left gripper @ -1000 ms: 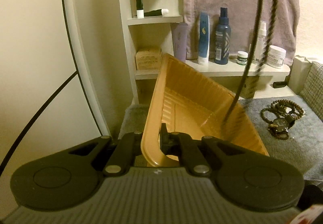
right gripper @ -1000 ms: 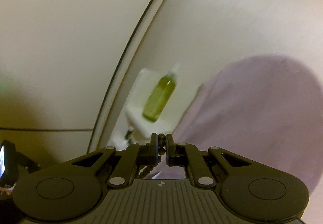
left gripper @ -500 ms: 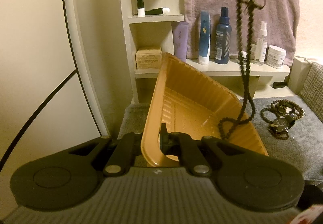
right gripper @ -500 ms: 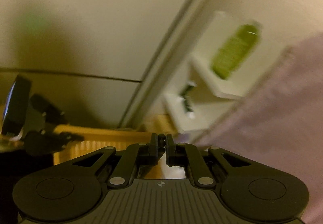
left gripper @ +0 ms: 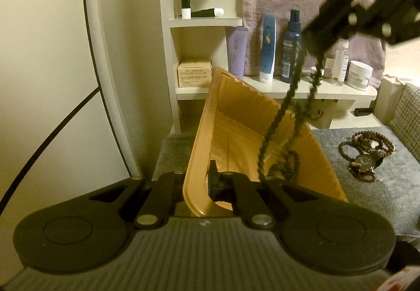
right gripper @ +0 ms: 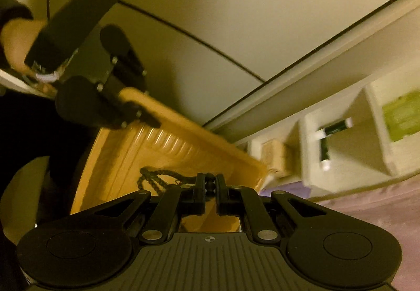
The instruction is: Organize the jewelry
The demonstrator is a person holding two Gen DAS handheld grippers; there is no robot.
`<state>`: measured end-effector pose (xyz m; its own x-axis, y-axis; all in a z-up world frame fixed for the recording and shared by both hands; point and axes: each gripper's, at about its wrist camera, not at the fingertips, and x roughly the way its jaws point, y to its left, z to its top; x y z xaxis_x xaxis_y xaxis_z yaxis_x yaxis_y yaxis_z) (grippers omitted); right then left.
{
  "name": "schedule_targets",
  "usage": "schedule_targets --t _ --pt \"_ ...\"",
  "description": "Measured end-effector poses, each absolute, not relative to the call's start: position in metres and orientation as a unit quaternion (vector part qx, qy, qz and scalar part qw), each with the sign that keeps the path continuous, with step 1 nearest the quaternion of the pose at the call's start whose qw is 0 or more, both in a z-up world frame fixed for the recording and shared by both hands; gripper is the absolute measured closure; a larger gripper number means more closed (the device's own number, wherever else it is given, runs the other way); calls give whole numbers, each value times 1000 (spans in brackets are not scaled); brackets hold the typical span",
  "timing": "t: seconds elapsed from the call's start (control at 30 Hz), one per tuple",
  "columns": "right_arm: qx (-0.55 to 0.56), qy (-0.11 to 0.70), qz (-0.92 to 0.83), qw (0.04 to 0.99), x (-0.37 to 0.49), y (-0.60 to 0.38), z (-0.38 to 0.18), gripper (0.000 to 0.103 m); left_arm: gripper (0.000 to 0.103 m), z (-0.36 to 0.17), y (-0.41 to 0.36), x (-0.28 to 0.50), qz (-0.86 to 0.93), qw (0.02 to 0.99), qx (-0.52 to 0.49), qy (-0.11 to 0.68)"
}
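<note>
While our left tool [left gripper: 208, 180] clamps the near rim of the orange tray [left gripper: 236, 117], its jaws closed tight on the thin plastic wall, the tray stands tilted with one long side raised. From the left wrist view, the tray runs from 6 o'clock up toward 12 o'clock, over the grey mat [left gripper: 367, 186].

Our right tool [right gripper: 209, 184] is pinched shut on a string of dark beads [right gripper: 162, 180], with one bead caught between the tips. In the right wrist view the rest of the string loops out toward 9 o'clock and lies against the tray's ribbed inner face. In the left wrist view the right tool enters from 1 o'clock, and the string hangs from it in two strands down into the tray, where its lower end gathers in a loose coil on the floor of the tray, just at 1 o'clock from our left tool's tips.

On the mat at 3 o'clock from the tray lies a heap of other bead strings with a watch [left gripper: 367, 157]. Bottles and jars stand on the white shelf [left gripper: 288, 89] at 12 o'clock.
</note>
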<state>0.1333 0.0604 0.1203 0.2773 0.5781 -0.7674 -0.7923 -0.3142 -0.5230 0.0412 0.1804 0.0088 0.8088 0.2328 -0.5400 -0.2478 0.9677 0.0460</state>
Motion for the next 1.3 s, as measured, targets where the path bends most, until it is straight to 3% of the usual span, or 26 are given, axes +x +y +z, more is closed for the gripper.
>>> schedule_targets --t 0.4,0.77,0.8,0.87,0.9,1.3 --pt "-527 126 588 601 146 64 105 96 98 8 181 42 130 950 -21 284" --pt "-366 159 525 752 169 -15 127 93 99 7 180 41 132 948 -23 287" --pt "-348 164 514 767 171 -27 125 88 99 7 180 41 132 948 -24 287" --pt "-308 169 493 796 172 -55 116 60 99 6 180 41 132 948 -24 288" --pt "-285 173 478 813 172 -68 111 39 99 6 180 41 133 948 -23 289" --pt "-62 256 303 916 160 -175 5 36 99 8 169 39 138 948 -4 288"
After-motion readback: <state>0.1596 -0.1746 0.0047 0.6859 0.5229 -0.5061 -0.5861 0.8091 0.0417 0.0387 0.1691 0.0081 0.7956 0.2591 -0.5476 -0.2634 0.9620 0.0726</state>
